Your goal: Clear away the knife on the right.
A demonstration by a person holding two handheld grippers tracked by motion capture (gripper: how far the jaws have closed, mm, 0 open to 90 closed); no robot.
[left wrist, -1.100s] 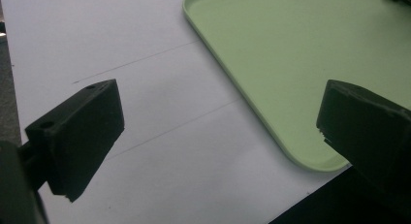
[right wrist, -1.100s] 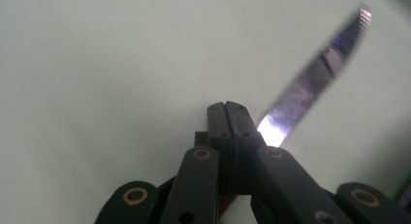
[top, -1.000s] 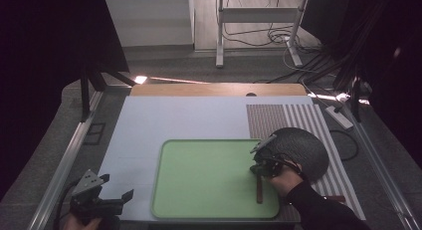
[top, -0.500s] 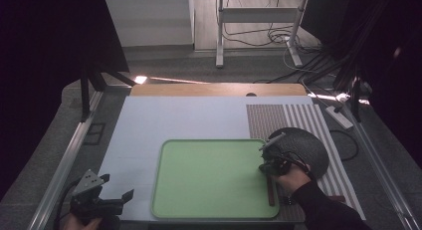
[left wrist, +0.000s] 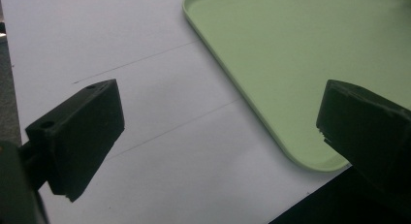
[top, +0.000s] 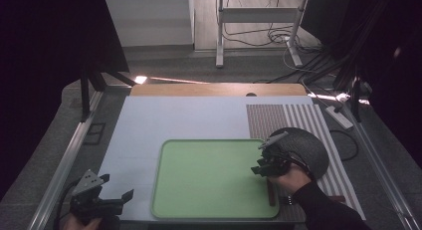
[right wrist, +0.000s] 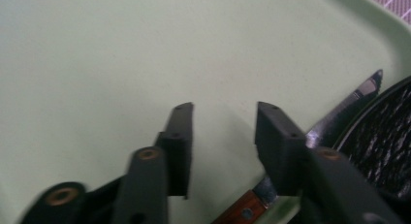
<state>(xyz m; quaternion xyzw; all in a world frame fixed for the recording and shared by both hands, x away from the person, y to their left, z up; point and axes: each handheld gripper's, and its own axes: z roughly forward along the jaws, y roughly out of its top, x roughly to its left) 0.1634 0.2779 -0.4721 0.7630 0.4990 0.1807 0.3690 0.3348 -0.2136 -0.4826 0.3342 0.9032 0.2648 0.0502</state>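
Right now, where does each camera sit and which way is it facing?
High view: above the table's near side, looking forward and down; both hands enter from below.
Left gripper view: rides the left gripper, facing the white table sheet and flat light-green tray; own jaws wide apart.
Right gripper view: rides the right gripper, facing a wooden-handled knife.
All share the tray.

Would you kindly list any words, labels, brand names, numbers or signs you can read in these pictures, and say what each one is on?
None: no readable text appears in any view.
The green tray, the white table cover, the striped mat and the knife carry no visible lettering.
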